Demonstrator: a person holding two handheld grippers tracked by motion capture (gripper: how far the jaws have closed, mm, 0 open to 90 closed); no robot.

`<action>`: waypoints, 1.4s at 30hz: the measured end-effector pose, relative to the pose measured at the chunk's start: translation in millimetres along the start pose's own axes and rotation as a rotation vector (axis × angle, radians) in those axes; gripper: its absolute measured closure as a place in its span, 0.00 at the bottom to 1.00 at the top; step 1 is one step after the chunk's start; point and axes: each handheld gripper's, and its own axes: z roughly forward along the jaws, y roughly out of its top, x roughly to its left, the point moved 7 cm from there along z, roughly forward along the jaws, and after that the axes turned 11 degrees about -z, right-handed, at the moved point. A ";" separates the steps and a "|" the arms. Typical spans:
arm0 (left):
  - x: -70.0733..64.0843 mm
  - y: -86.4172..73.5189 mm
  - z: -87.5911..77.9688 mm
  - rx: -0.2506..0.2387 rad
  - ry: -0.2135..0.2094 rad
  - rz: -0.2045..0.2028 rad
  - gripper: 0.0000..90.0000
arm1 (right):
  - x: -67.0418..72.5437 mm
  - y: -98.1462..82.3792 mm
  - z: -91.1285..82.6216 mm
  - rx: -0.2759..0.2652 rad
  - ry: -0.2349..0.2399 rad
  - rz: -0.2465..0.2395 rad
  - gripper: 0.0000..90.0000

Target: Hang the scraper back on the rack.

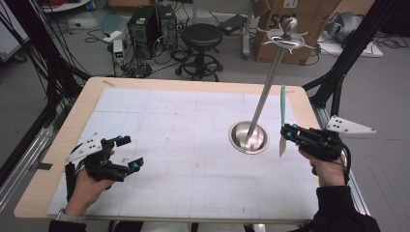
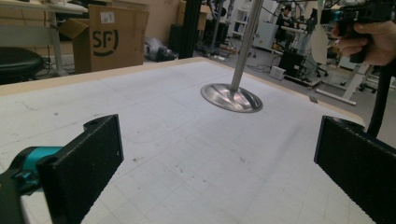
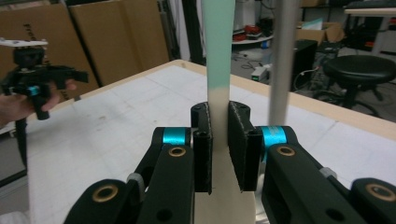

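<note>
Spatula (image 1: 282, 121) stood nearly upright at the right of the high view, its mint-green handle pointing up and its pale blade down, just beside the steel stand's (image 1: 249, 137) round base. The right gripper (image 1: 288, 133) was clamped on its pale lower part. At lower left, the left gripper (image 1: 130, 152) rested with jaws wide apart, holding nothing.
</note>
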 end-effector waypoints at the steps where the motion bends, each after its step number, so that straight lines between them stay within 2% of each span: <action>1: 0.5 -0.1 -0.1 0.002 0.002 0.001 0.02 | -3.1 1.7 -2.1 -0.002 -0.009 0.002 0.90; 5: 2.1 -1.5 0.8 0.013 0.009 0.001 0.02 | -14.2 13.8 -10.3 -0.029 -0.035 -0.008 0.90; 12: 3.9 -2.2 0.0 0.017 0.023 0.000 0.02 | -25.8 40.0 -24.0 -0.082 -0.081 -0.023 0.90; 19: 4.7 -2.8 0.5 0.021 0.030 0.000 0.02 | -32.9 54.1 -26.3 -0.056 -0.115 -0.050 0.90; 22: 5.8 -3.1 0.4 0.022 0.034 -0.003 0.02 | -37.4 60.7 -28.2 -0.073 -0.120 -0.047 0.90; 28: 6.0 -3.7 0.8 0.025 0.035 -0.002 0.02 | -39.7 67.3 -30.0 -0.109 -0.105 -0.008 0.90; 34: 6.5 -2.2 0.4 0.014 0.040 -0.015 0.02 | -43.4 71.3 -29.1 -0.097 -0.117 -0.002 0.90; 42: 7.1 -2.6 0.3 0.019 0.042 -0.012 0.02 | -45.1 71.9 -28.2 -0.083 -0.127 0.003 0.90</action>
